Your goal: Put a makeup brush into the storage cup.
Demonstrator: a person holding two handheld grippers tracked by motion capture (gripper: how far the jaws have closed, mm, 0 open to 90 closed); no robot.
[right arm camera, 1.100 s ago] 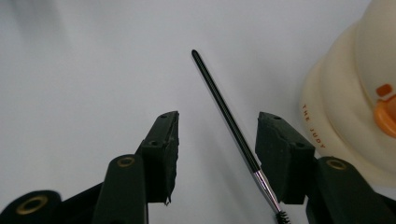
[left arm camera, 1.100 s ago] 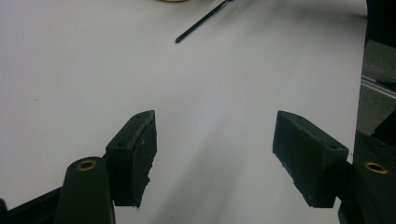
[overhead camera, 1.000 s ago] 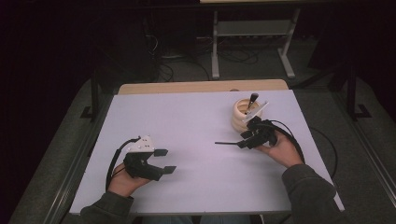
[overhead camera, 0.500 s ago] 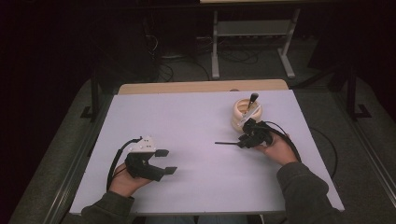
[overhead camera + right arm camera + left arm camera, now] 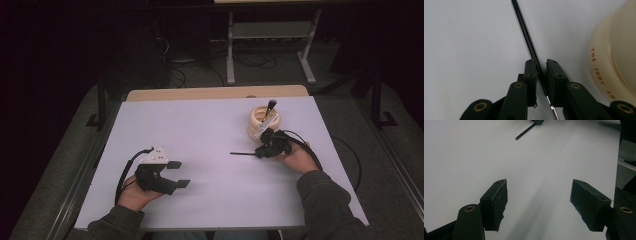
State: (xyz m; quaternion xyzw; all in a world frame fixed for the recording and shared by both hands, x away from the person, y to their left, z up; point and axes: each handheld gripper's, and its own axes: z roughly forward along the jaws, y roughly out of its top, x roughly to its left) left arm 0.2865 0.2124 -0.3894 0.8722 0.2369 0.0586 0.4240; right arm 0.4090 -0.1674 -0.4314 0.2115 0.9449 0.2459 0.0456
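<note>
**One thin brush between closing jaws, one cup beside it**

Two hand-held grippers work over the white surface (image 5: 210, 125). The right hand-held gripper (image 5: 541, 66) has just been closing its jaws on one thin black brush (image 5: 525, 32), which lies on the surface, its handle running between the pads. One cream cup (image 5: 264, 122), just beside it, holds one more brush (image 5: 270, 106). The left hand-held gripper (image 5: 539, 202) hovers well apart, jaws spread and empty.
</note>
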